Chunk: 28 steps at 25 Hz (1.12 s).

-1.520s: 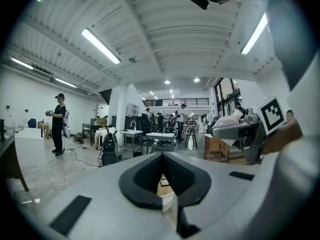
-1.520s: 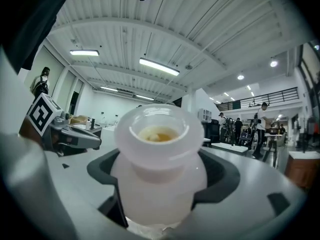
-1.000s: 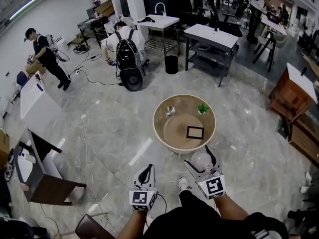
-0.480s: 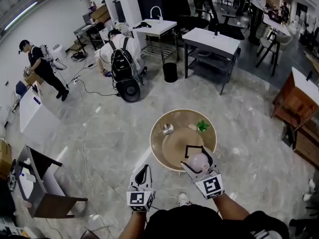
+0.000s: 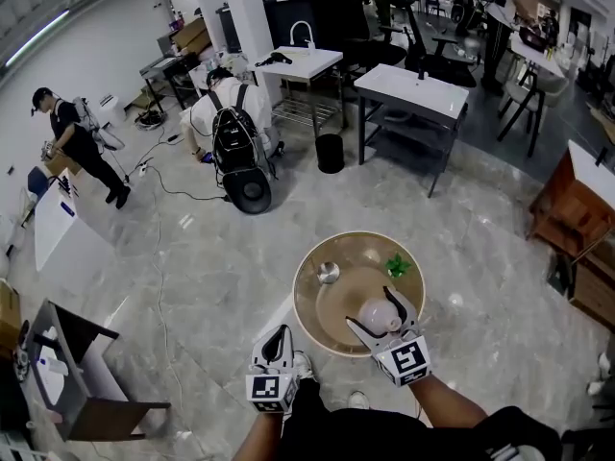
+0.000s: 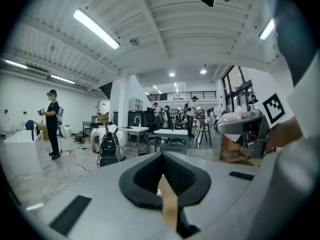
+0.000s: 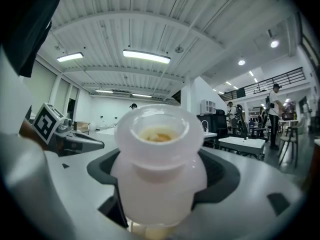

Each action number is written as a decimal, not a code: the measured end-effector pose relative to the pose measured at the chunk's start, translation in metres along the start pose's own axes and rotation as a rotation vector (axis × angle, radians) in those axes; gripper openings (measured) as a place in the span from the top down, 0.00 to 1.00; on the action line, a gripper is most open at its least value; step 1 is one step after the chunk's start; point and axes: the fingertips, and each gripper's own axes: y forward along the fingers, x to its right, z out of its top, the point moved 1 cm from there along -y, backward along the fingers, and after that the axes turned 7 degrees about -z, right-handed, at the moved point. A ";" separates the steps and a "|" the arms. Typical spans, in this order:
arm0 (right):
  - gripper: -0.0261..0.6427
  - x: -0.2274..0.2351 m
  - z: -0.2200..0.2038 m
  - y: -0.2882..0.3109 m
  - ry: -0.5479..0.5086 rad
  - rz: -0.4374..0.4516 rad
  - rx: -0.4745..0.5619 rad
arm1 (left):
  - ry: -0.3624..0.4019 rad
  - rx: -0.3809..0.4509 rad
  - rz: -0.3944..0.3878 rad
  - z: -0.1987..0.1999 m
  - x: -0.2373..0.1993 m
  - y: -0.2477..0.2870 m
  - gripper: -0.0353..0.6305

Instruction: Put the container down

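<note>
Over the round tabletop (image 5: 332, 305), your right claw (image 5: 373, 307) clamps the frosted white container (image 5: 378, 316), seemingly poised to set it down, while your left claw (image 5: 280, 334) hangs closed and empty aside

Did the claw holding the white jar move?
Yes. The right claw carried the container forward, from short of the round table to above it.

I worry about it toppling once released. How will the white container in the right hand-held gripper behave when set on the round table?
Probably light: the translucent container looks thin-walled and nearly empty. Its wide rounded body under a narrower neck suggests it stands steadily, though sideways it might roll.
</note>
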 end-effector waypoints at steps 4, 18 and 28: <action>0.34 0.010 0.006 0.042 0.008 -0.023 -0.002 | -0.003 0.003 -0.049 0.008 -0.028 0.039 0.96; 0.34 0.025 -0.005 0.158 0.012 -0.227 -0.099 | 0.078 -0.026 -0.261 0.041 -0.136 0.144 0.96; 0.34 0.043 -0.063 0.171 0.014 -0.267 -0.203 | 0.072 -0.101 -0.307 0.010 -0.146 0.190 0.96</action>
